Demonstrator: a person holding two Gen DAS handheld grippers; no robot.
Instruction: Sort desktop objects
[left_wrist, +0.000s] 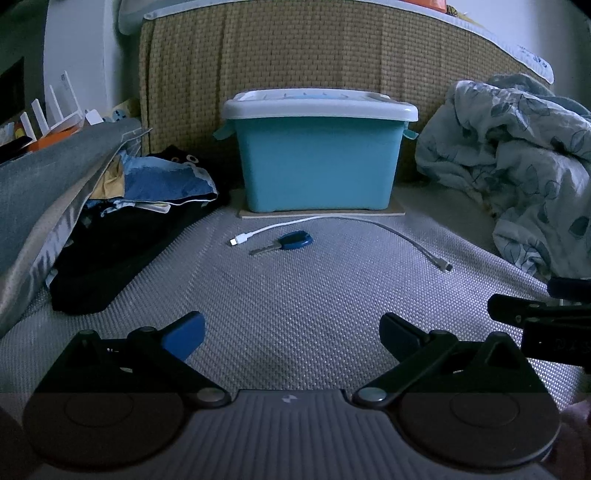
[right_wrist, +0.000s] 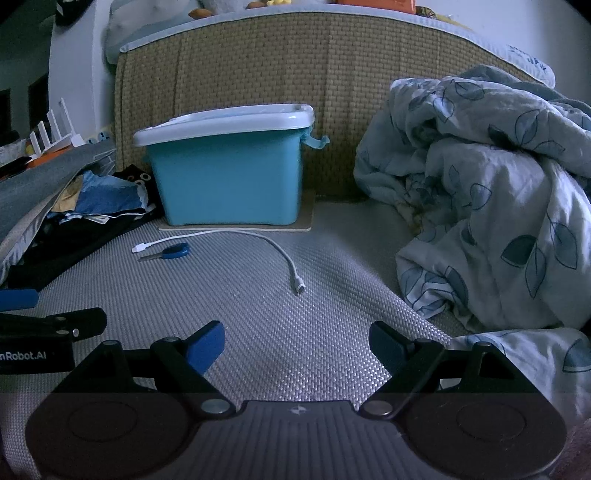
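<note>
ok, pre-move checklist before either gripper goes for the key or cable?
1. Left gripper open, nothing between its fingers: ok.
2. Right gripper open, nothing between its fingers: ok.
3. Blue key lying free on the grey mat, nothing on top of it: ok.
4. White cable clear of the key: not ok. One plug end lies right beside the key; touching or not, cannot tell.
5. Teal bin ready to receive items: not ok. The white lid is on.
6. Lid latches undone: cannot tell. One side clip sticks outward.
</note>
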